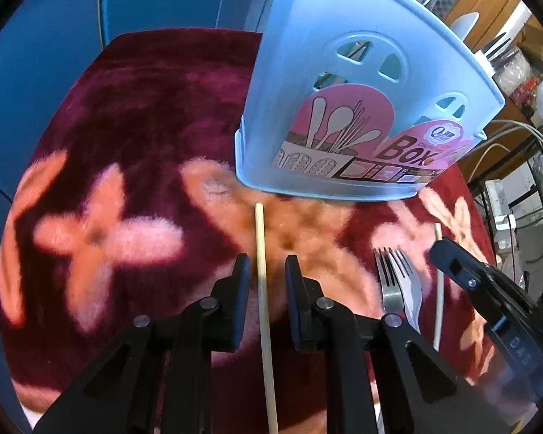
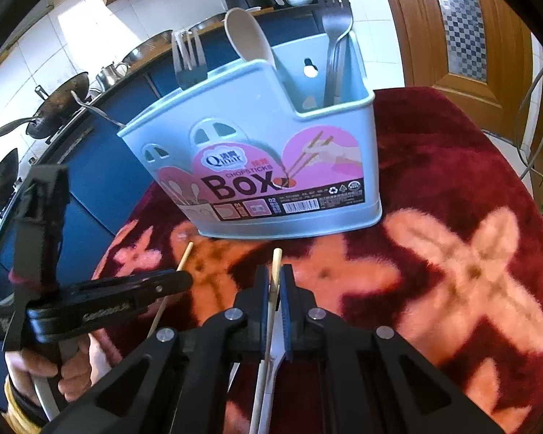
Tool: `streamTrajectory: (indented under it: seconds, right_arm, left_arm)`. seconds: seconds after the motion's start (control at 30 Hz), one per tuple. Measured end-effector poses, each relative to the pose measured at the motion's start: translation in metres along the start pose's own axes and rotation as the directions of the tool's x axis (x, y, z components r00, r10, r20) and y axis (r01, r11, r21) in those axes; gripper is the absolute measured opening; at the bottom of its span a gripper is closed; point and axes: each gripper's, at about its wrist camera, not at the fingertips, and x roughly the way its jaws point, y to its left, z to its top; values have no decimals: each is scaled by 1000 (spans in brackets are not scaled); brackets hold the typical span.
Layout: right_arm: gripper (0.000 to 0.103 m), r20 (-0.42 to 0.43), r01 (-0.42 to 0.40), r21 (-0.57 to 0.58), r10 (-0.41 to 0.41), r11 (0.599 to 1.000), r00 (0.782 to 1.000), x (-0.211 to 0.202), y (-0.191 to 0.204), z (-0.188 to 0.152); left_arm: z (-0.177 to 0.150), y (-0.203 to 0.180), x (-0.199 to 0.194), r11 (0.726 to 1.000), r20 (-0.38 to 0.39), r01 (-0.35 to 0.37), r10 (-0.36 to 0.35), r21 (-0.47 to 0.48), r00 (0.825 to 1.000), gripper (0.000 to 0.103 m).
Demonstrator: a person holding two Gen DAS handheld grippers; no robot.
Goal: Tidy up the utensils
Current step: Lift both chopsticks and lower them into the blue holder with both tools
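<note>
**2 chopsticks at the jaws, holder behind**

While the pale blue utensil holder (image 2: 271,166) stands upright on the dark red patterned cloth (image 2: 452,188), both grippers work just in front of it. The right gripper (image 2: 276,311) has its jaws closed on a pale chopstick (image 2: 276,264), whose tip sticks out past the pads toward the holder's base. In the left wrist view, the left gripper (image 1: 267,278) has its jaws parted, with a second chopstick (image 1: 260,238) lying lengthwise on the cloth between them; the pads stand clear of it on both sides. That chopstick's far end stops just short of the holder.

To the right of the left gripper, a metal fork (image 1: 389,278) lies on the cloth touching a pale plastic fork (image 1: 411,289).

The holder already carries a white fork (image 2: 186,58) in its left compartment, a cream spoon (image 2: 246,39) in the middle, and a dark metal fork (image 2: 335,25) in the right. A hand (image 2: 68,372) grips the left tool's handle in the right wrist view.
</note>
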Motion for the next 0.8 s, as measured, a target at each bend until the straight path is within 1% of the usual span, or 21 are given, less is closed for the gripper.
streamTrajectory:
  seconds: [0.03, 0.1, 0.17, 0.2, 0.3, 0.43, 0.5, 0.6, 0.7, 0.77, 0.8]
  right_arm:
    - [7, 5, -5, -2, 5, 1000, 1000, -3, 0, 0]
    - [7, 19, -12, -7, 12, 1000, 1000, -8, 0, 1]
    - [7, 35, -20, -8, 20, 1000, 999, -13, 1, 1]
    - [7, 47, -25, -9, 26, 1000, 999, -17, 1, 2]
    - [7, 79, -34, -18, 35, 999, 996, -27, 3, 3]
    - [7, 140, -40, -36, 44, 999, 989, -47, 8, 5]
    - [6, 183, -40, -42, 47, 998, 982, -58, 11, 6]
    - [6, 246, -36, -51, 47, 998, 968, -74, 16, 8]
    - [6, 311, -21, -62, 39, 998, 950, -89, 20, 11]
    - [6, 347, -11, -70, 35, 997, 937, -97, 22, 14]
    - [6, 363, -5, -76, 32, 997, 931, -101, 24, 16]
  left_arm:
    - [2, -1, 0, 1000, -2, 0, 0, 7, 1000, 18]
    - [4, -2, -1, 1000, 1, 11, -11, 16, 1000, 2]
    - [4, -2, -4, 999, 11, 39, -39, 11, 999, 2]
    - [3, -3, -10, 998, 29, 65, -65, 9, 997, 2]
    - [0, -6, -27, 995, 88, 101, -102, 19, 991, 2]
    - [-7, -14, -59, 988, 184, 144, -151, 50, 971, 2]
    - [-11, -18, -76, 985, 241, 160, -172, 68, 955, 2]
    - [-15, -20, -102, 980, 327, 179, -198, 89, 924, 2]
    - [-16, -24, -123, 979, 410, 177, -204, 103, 889, 2]
    - [-12, -25, -139, 979, 471, 164, -201, 120, 859, 2]
    - [-11, -27, -146, 980, 494, 156, -199, 126, 847, 2]
